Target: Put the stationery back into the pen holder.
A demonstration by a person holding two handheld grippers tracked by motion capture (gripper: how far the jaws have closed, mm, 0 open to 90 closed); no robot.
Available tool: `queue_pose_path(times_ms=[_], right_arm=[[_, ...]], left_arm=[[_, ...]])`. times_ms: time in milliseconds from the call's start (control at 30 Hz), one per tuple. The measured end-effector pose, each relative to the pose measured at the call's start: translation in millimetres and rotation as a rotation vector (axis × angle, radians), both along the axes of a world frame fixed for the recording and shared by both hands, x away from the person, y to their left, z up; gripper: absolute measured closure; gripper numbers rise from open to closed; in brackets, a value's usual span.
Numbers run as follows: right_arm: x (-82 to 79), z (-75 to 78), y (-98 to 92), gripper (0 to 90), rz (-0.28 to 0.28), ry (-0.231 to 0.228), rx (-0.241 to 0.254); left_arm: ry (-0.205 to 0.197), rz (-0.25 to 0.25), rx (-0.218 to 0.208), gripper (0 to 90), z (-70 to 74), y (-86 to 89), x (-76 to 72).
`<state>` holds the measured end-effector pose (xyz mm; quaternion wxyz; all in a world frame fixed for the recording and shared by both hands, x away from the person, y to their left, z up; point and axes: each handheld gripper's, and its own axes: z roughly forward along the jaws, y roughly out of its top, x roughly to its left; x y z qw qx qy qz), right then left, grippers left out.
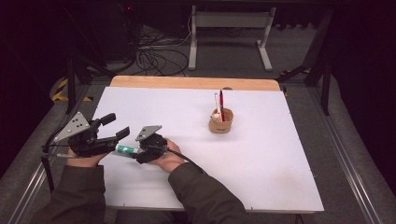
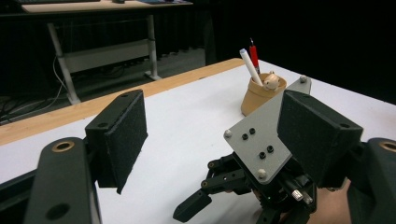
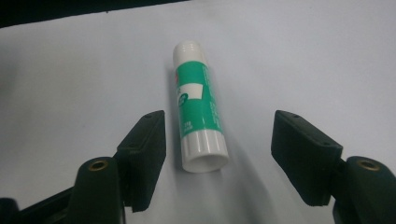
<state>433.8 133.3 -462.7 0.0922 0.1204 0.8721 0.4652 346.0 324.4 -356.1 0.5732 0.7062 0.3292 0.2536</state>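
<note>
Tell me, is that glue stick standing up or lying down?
Lying down: the glue stick rests lengthwise on the white table, between the right tongs' open jaws.

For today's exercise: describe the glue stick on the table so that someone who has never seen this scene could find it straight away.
Start at the white table and go to its near left part, where the person's hands meet. There a glue stick lies flat between the open jaws of the right hand-held gripper, untouched. Its white tube with a green label sets it apart from the black tools.

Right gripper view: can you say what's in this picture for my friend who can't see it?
A green and white glue stick lies flat on the white table, its near end between the right gripper's two black jaws, which stand open without touching it.
</note>
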Motion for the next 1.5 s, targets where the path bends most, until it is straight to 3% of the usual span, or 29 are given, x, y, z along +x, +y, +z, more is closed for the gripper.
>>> queue_pose_path(times_ms=[33,167,600,900,1500], right_arm=[[-0.4,0.2,0.9,36.9,0.000,0.015,0.008],[0.7,-1.4,5.2,38.7,0.012,0.004,-0.013],[-0.2,-6.3,18.4,47.8,0.060,0.013,-0.122],[3.4,-5.7,19.3,51.0,0.067,0.028,-0.121],[4.4,-5.3,21.1,65.5,0.098,0.001,-0.126]], left_arm=[[-0.002,-0.001,0.004,25.2,0.0,0.0,0.3],[-0.001,-0.001,0.001,25.1,0.1,-0.3,0.0],[-0.002,-0.005,0.007,25.2,-0.6,-0.4,1.0],[-0.001,-0.005,0.007,25.2,-0.5,-1.1,1.1],[0.003,-0.004,0.005,25.2,-1.2,-1.4,1.7]])
